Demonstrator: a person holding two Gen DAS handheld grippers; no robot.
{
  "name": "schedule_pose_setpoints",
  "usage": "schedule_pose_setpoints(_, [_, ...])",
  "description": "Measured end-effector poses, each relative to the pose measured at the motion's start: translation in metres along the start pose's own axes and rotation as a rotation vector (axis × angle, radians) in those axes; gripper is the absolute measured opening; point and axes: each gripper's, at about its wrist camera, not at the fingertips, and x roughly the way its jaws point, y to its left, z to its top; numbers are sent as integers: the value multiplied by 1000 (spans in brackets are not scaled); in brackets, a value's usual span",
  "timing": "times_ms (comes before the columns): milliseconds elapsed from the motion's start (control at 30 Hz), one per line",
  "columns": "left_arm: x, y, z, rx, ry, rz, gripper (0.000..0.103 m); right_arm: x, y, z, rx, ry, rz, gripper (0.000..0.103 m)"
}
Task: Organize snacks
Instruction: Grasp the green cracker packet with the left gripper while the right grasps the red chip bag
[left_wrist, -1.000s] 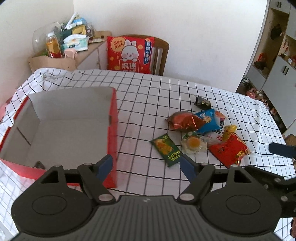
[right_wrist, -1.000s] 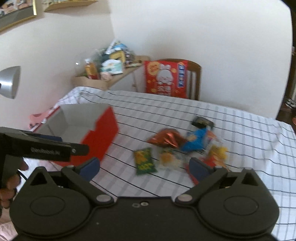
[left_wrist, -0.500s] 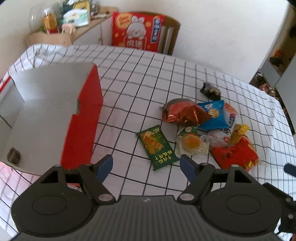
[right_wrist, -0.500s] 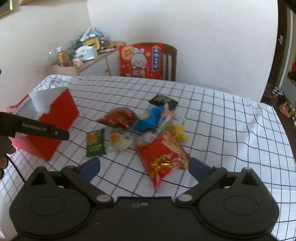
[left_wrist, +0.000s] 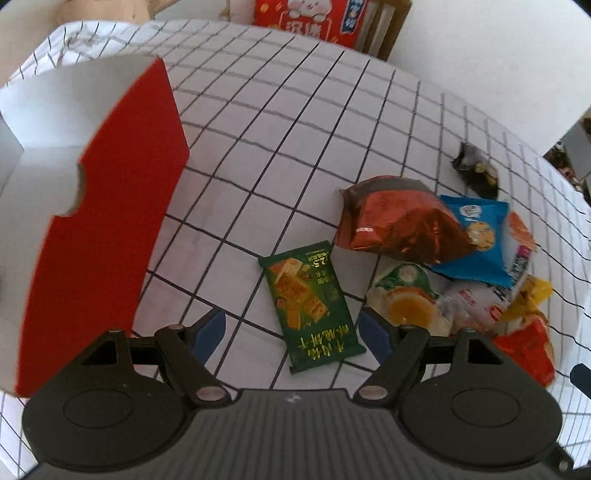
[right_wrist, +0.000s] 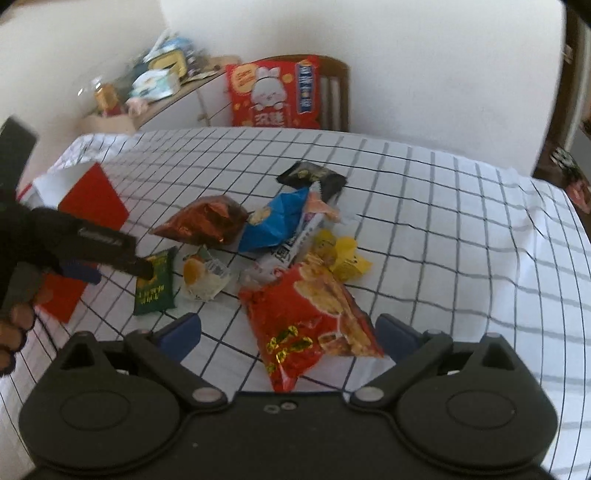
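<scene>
**Both grippers lined up over the snack pile, box waiting beside it**

The landmark is the red cardboard box (left_wrist: 103, 229), open at the top and showing a white inside, standing on the checked worktop (left_wrist: 288, 129). Just beside its red wall lies the green biscuit packet (left_wrist: 310, 306), flat and apart from the heap. Farther from the box are the copper foil bag (left_wrist: 395, 221), the blue packet (left_wrist: 476, 240), a clear-wrapped yellow pastry (left_wrist: 406, 302), a small black packet (left_wrist: 476, 170) and, farthest out, the red chip bag (right_wrist: 314, 321).

The left gripper (left_wrist: 291, 332) hovers with its jaws spread wide and empty, the green packet framed between them (probably chosen because it lies alone and nearest the box). The right gripper (right_wrist: 288, 332) likewise has open, empty jaws, straddling the red chip bag. Each hand seems to be taking the snack on its own side, so the paths to the box should not cross.
</scene>
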Motion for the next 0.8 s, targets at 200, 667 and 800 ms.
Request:
schedule_pose_setpoints(200, [20,3,7,-49,36,-2,79,21,2,6,-58,39,-5,100])
schedule_pose_setpoints(667, [18,-12,4,18,-22,54,51,35,11,1,-147,59,-34,85])
schedule_pose_setpoints(800, [16,-17,2,64,-26,62,43,35,15,-2,-180,55,-69,72])
